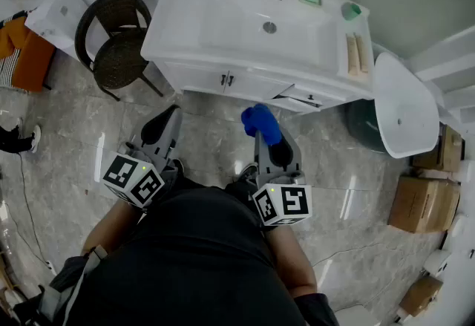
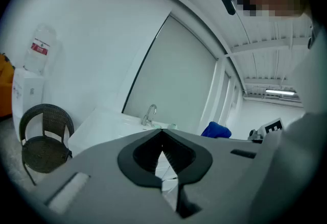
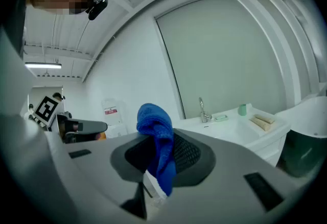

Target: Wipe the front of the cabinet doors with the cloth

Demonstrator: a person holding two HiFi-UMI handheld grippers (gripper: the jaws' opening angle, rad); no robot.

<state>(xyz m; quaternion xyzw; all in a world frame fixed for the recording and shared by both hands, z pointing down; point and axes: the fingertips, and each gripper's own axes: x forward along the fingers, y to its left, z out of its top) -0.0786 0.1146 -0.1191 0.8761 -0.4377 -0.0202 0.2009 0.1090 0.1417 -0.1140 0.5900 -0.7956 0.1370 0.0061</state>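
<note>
The cloth [image 1: 261, 122] is bright blue terry, bunched and folded over. It is pinched between the jaws of the right gripper [image 1: 266, 140], with its rounded end past the jaw tips and a tail hanging back between them. It is held in front of the cabinet, not touching the doors [image 1: 223, 80]. The doors are white and shut, with two small dark handles side by side at their seam.

We hold our forearms bent forward and close together in front of our body, both pointing ahead, the left tongs [image 1: 171, 116] with tips pressed together and the right tongs [image 1: 271, 145] pinched on the blue cloth [image 1: 260, 122].
</note>
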